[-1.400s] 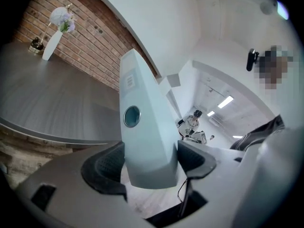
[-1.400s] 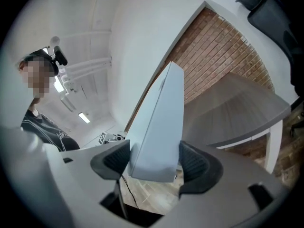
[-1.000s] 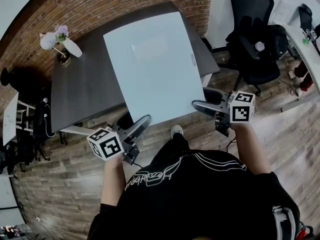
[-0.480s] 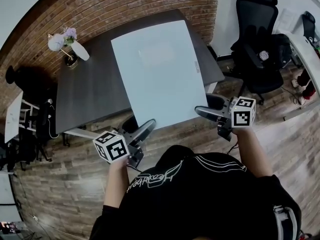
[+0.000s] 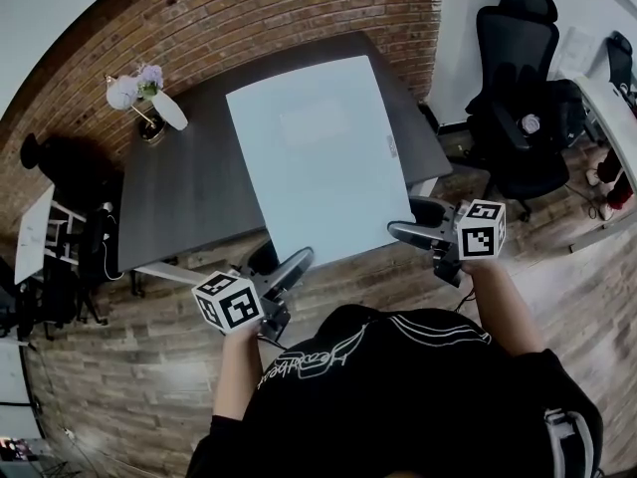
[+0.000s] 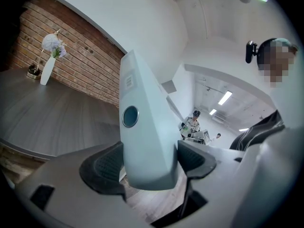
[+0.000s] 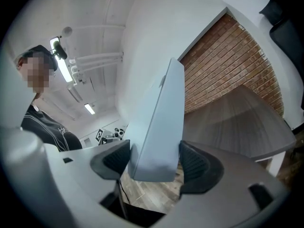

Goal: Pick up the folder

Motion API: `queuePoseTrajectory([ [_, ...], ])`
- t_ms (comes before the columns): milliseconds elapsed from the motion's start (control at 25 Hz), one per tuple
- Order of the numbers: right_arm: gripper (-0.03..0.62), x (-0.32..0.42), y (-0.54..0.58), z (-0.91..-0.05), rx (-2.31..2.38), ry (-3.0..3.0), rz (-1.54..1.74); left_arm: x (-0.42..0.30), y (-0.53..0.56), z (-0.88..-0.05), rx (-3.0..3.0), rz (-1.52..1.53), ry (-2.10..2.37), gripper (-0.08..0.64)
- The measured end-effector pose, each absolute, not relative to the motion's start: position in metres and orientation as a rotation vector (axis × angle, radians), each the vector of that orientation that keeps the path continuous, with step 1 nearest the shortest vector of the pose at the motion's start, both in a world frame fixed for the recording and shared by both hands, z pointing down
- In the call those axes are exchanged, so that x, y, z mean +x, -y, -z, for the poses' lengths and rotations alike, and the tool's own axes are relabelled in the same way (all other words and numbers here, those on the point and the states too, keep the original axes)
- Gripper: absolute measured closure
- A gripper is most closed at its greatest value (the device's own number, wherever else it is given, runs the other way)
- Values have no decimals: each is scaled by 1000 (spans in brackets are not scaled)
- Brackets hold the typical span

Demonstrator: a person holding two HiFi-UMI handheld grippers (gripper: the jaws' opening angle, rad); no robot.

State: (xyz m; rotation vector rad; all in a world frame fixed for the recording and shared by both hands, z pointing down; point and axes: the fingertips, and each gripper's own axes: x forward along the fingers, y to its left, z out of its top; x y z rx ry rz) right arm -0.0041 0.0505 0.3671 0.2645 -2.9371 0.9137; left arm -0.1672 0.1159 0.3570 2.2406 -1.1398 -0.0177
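Note:
A large pale blue folder (image 5: 318, 157) hangs above the dark table (image 5: 184, 182), held up at its two near corners. My left gripper (image 5: 296, 263) is shut on its near left corner, and my right gripper (image 5: 398, 231) is shut on its near right corner. In the left gripper view the folder's spine (image 6: 145, 127), with a round hole in it, fills the gap between the pads of the left gripper (image 6: 148, 164). The right gripper view shows the folder's edge (image 7: 159, 122) clamped in the right gripper (image 7: 153, 164), rising steeply away.
A white vase with flowers (image 5: 149, 93) stands at the table's far left by the brick wall (image 5: 249, 18). Black office chairs (image 5: 518, 98) stand to the right. Dark furniture (image 5: 60, 257) sits at the left over the wooden floor (image 5: 119, 386).
The folder and both grippers have drifted a little toward me and lower in the head view. Both grips are unchanged.

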Motion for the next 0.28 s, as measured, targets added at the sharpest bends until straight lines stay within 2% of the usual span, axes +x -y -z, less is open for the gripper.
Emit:
queuePoseTrajectory([
  [280, 310, -3, -49, -367, 255, 2944, -923, -166, -116, -357, 2231, 18, 1152, 215],
])
